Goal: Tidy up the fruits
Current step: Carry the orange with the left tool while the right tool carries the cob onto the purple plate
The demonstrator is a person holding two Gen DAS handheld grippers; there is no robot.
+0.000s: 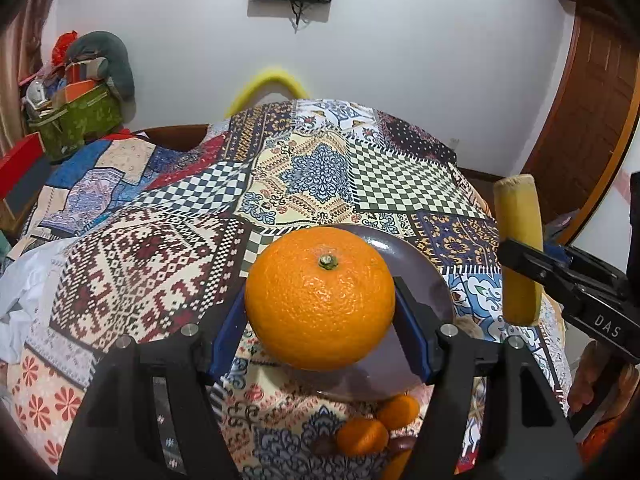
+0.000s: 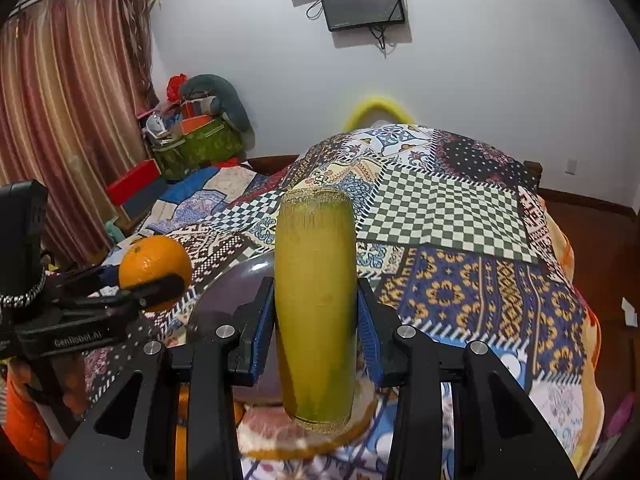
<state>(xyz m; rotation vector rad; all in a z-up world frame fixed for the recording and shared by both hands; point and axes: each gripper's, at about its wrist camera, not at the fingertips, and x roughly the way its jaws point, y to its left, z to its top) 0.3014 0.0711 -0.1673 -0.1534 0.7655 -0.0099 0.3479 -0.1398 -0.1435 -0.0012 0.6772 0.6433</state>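
A white-walled room with striped curtains and a wall-mounted screen frames a worktop (image 1: 168, 264) draped in busy patchwork cloth, soft and wrinkled, so anything round set on it may roll. The left gripper (image 1: 320, 300) has its fingers (image 1: 412, 332) closed on a large orange (image 1: 320, 300), held clear of the cloth above a dark glossy plate (image 1: 424, 276); the pads press its widest girth, stem end up. The peel looks pebbled and grippy, the fruit firm and fairly heavy, so a mid-body hold seems right (too much squeeze would bruise it). The right gripper (image 2: 316, 332) clamps an upright yellow-green cylinder (image 2: 316, 304), probably a cut length of sugarcane, at its lower middle. Its skin appears smooth, waxy and stiff, with fibrous cut ends; it should take firm pressure but could slip or pivot between the pads if tilted. Smaller oranges (image 1: 376, 428) lie below, near the worktop's front edge, beside a pale dish (image 2: 304, 436).
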